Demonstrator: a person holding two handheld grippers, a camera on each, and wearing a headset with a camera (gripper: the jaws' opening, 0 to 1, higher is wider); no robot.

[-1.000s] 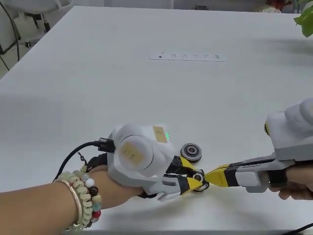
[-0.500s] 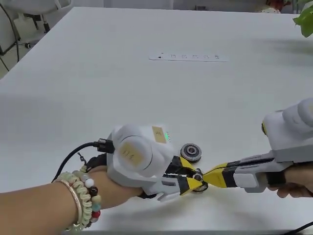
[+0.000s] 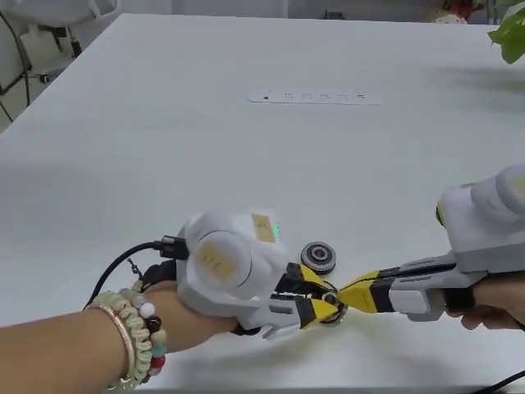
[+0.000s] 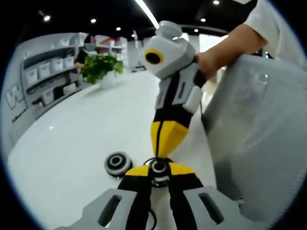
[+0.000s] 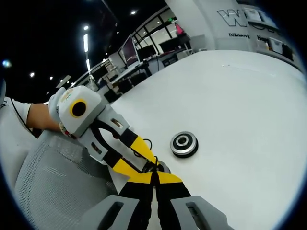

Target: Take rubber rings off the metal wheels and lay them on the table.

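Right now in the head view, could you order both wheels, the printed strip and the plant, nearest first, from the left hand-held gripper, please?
1. Gripped wheel, between its jaws.
2. Loose wheel, just beyond.
3. Printed strip, mid-table.
4. Plant, far right corner.

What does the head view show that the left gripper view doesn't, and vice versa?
Head view's own: beaded bracelets on a wrist, a black cable and a row of small marks. Left gripper view's own: wall shelves with white bins, ceiling lights and a grey mesh surface. Shared: the left gripper and right gripper meeting tip to tip at a small metal wheel, with a second, black-ringed metal wheel lying beside them on the white table.
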